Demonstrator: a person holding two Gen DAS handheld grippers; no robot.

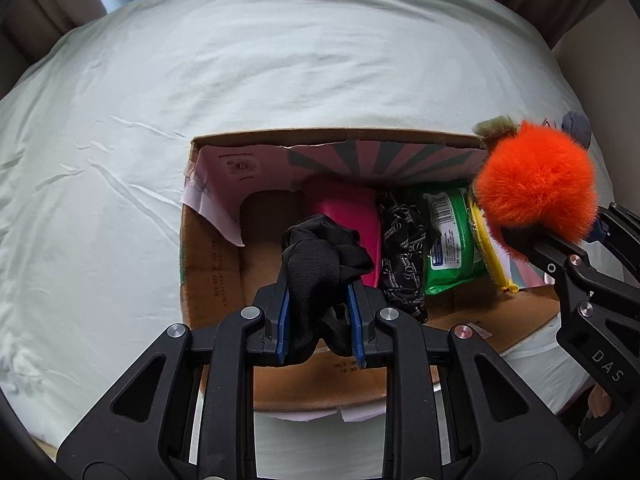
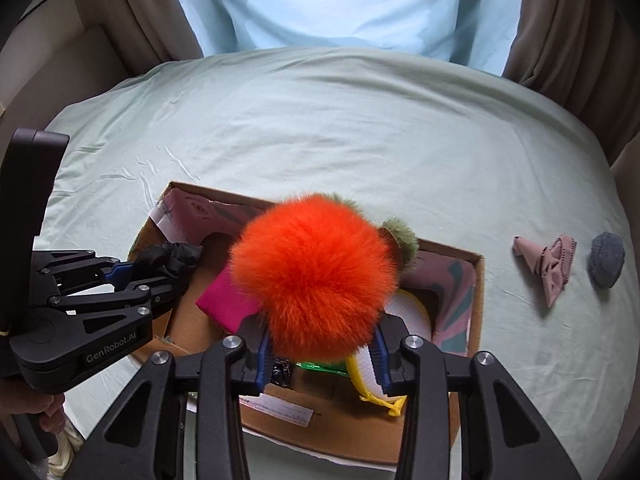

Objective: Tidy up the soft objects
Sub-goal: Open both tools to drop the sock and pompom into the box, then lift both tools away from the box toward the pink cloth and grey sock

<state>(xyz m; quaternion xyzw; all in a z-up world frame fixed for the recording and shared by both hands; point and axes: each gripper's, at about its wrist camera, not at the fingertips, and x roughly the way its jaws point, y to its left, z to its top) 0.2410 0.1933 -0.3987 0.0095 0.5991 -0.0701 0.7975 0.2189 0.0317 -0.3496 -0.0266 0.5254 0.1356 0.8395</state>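
Orange fur fills your right wrist view: the orange pom-pom (image 2: pixel 316 276), with an olive-green tuft (image 2: pixel 400 236) at its far side, sits clamped between the blue pads of your right gripper (image 2: pixel 322 354), whose fingers are closed in on it from both sides, above the right half of the cardboard box (image 2: pixel 478 300). Your left gripper (image 1: pixel 320 320) is pinched tight on a bunched black cloth (image 1: pixel 320 264), holding it over the box's near left part. Inside the box, from left to right in the left wrist view, lie a magenta item (image 1: pixel 348 216), a black patterned cloth (image 1: pixel 402 252), a green wipes pack (image 1: pixel 452 236) and a yellow-edged pouch (image 1: pixel 490 252), packed side by side and touching. The box rests on the pale green sheet (image 2: pixel 360 132) that covers the bed. Out on the sheet to the right of the box, well apart from it, you have a crumpled pink cloth (image 2: pixel 548 268) and, just beside that, a dark grey fuzzy piece (image 2: pixel 607 259).
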